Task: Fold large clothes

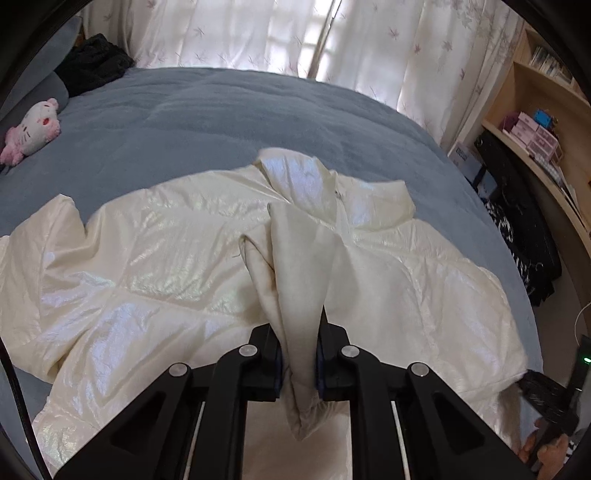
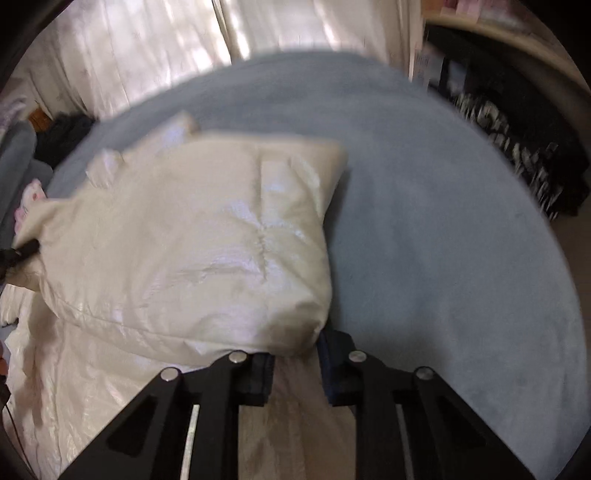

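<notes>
A large cream, shiny padded jacket (image 1: 155, 266) lies spread on the blue-grey bed (image 1: 221, 118). My left gripper (image 1: 299, 354) is shut on a bunched fold of its matte lining, which rises from between the pads towards the collar (image 1: 295, 173). In the right wrist view a part of the jacket (image 2: 207, 236) is folded over the rest. Its near corner sits between the pads of my right gripper (image 2: 297, 365), which is closed on that fabric. The left gripper's black tip (image 2: 26, 251) shows at the jacket's far left edge. This view is blurred.
A pink and white plush toy (image 1: 33, 129) and a dark bundle (image 1: 92, 62) lie at the bed's far left. Curtains (image 1: 258, 33) hang behind. Wooden shelves (image 1: 535, 122) and dark clothes (image 1: 524, 236) stand to the right. Bare bedcover (image 2: 443, 240) lies right of the jacket.
</notes>
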Motion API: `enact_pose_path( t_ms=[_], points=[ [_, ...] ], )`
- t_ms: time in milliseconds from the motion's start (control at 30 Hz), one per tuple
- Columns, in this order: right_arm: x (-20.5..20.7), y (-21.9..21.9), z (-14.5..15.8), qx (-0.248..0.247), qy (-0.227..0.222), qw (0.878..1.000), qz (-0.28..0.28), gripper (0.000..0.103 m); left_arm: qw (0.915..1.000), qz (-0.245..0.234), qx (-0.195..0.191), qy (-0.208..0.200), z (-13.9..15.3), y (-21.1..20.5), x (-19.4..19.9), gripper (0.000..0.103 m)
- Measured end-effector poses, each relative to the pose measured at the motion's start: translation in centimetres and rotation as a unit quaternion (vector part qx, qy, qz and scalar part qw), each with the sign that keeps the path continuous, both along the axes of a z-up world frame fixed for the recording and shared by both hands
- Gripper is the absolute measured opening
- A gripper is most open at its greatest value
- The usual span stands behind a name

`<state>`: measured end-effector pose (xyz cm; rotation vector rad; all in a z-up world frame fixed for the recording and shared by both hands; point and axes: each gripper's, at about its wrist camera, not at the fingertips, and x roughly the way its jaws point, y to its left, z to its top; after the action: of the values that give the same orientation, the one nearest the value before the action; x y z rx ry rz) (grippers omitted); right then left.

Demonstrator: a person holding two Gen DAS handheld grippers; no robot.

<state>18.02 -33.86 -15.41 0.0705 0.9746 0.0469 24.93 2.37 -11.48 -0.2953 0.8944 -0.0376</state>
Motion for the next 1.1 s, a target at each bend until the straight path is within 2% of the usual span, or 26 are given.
enact_pose_path(
  t_ms=[67, 100, 167, 267, 333, 400, 433, 500, 533, 567, 633, 833, 867, 900, 933, 967, 1000, 1067, 1100],
  points=[
    [-0.5, -0.5, -0.6, -0.026, -0.008, 1.0, -0.009, 0.019, 0.9999, -0.01, 0.005, 0.01, -1.2, 0.1, -0.1, 0.012],
    [-0.4, -0.3, -1.8, -0.048, 0.01, 0.999, -0.01, 0.019, 0.9995, -0.019, 0.009, 0.023, -2.2, 0.0, -0.1, 0.013],
    [0.1, -0.2, -3.5, -0.053, 0.054, 0.997, -0.001, 0.019, 0.9974, -0.032, 0.042, 0.049, -4.2, -0.6, -0.4, 0.02],
    [-0.2, -0.3, -2.1, -0.046, 0.071, 0.996, -0.007, 0.027, 0.9969, -0.039, 0.058, 0.037, -4.3, -0.7, -1.3, 0.029],
    [-0.8, -0.9, -0.1, 0.001, 0.071, 0.997, 0.002, 0.03, 0.9978, -0.044, 0.039, 0.03, -3.4, -0.1, -1.7, 0.045],
    [-1.2, -1.8, 2.2, 0.074, 0.057, 0.996, 0.013, 0.043, 0.9988, -0.042, 0.018, 0.017, -2.2, 0.7, -1.9, 0.058],
    [-1.3, -2.2, 3.0, 0.095, 0.049, 0.994, 0.012, 0.049, 0.9993, -0.036, 0.01, 0.007, -1.4, 1.2, -1.9, 0.06],
    [-1.2, -3.7, 4.5, 0.156, 0.02, 0.987, 0.004, 0.073, 0.9995, -0.031, -0.004, 0.001, -0.6, 1.8, -1.6, 0.062],
    [-0.8, -4.4, 4.9, 0.181, 0.009, 0.983, -0.006, 0.076, 0.9996, -0.026, -0.01, 0.001, -0.4, 2.1, -1.2, 0.062],
    [0.3, -4.9, 5.1, 0.193, 0.001, 0.981, -0.024, 0.077, 0.9998, -0.02, -0.009, 0.004, -0.4, 2.2, -0.6, 0.062],
    [2.7, -4.6, 4.8, 0.18, 0.004, 0.982, -0.052, 0.077, 0.9998, -0.013, 0.0, 0.016, -0.8, 2.0, 0.4, 0.062],
    [10.6, -4.4, -0.2, 0.185, 0.056, 0.976, -0.102, 0.076, 0.9979, -0.008, 0.016, 0.062, -3.8, 0.9, 3.4, 0.062],
    [11.5, -4.5, -0.7, 0.184, 0.062, 0.975, -0.108, 0.076, 0.9977, -0.009, 0.018, 0.064, -4.1, 0.7, 3.5, 0.062],
    [12.2, -4.5, -1.4, 0.193, 0.065, 0.973, -0.112, 0.068, 0.9976, -0.01, 0.021, 0.065, -4.3, 0.5, 3.8, 0.06],
    [12.6, -4.4, -1.9, 0.205, 0.069, 0.97, -0.107, 0.059, 0.9976, -0.01, 0.025, 0.064, -4.4, 0.3, 4.0, 0.051],
    [13.3, -4.0, -2.3, 0.219, 0.077, 0.969, -0.089, 0.025, 0.9974, -0.013, 0.032, 0.063, -4.4, 0.2, 4.2, 0.042],
    [13.2, -3.2, -1.8, 0.191, 0.074, 0.975, -0.08, 0.019, 0.9972, -0.017, 0.041, 0.061, -4.3, 0.0, 4.5, 0.03],
    [13.2, -1.9, 0.3, 0.122, 0.021, 0.991, -0.056, 0.014, 0.9972, -0.026, 0.051, 0.049, -4.0, -0.3, 4.9, 0.024],
    [13.0, -1.6, 0.8, 0.105, 0.002, 0.993, -0.051, 0.014, 0.9972, -0.031, 0.054, 0.041, -3.9, -0.5, 5.1, 0.023]
  ],
)
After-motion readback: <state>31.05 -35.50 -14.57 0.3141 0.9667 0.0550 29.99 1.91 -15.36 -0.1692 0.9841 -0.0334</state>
